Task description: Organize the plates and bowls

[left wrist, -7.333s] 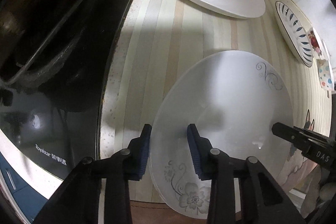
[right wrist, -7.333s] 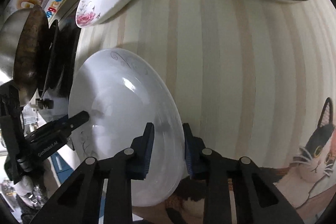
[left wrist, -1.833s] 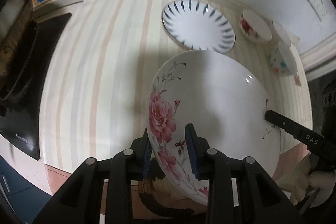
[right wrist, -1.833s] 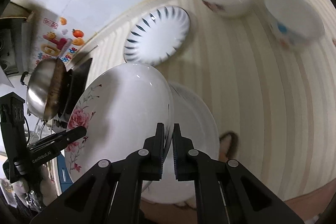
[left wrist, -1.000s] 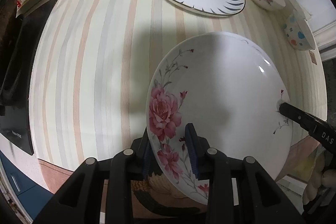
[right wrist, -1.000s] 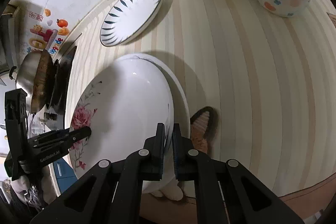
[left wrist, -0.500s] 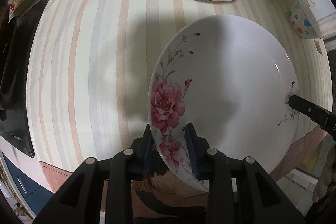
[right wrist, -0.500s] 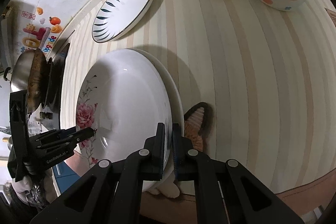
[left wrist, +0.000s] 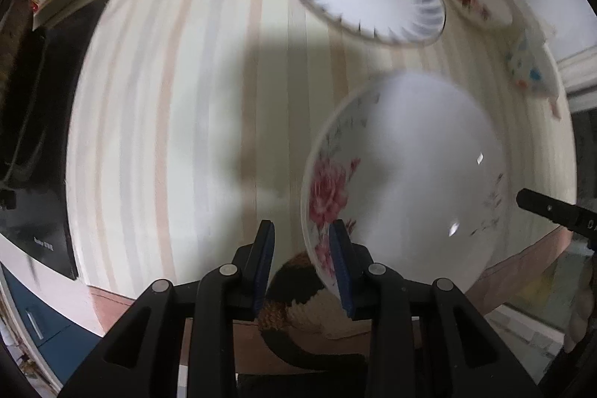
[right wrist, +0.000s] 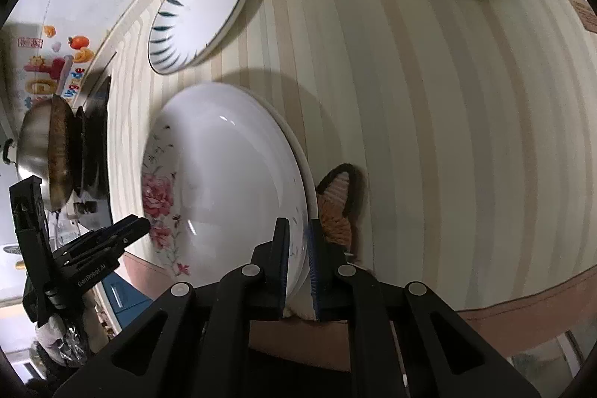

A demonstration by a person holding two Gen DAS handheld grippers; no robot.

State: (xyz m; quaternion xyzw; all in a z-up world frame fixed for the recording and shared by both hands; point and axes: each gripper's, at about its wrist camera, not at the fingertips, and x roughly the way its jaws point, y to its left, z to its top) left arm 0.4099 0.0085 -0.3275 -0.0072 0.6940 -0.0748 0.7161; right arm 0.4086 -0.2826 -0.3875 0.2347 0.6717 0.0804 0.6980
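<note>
Right wrist view: the rose-patterned plate (right wrist: 224,181) lies nested on a plain white plate (right wrist: 308,174) on the striped counter (right wrist: 429,99). Right gripper (right wrist: 297,248) pinches its near rim narrowly; left gripper (left wrist: 300,260) stands apart, holding nothing. Glazed ceramic: likely heavy, slick, breakable, so grip at the rim.
</note>
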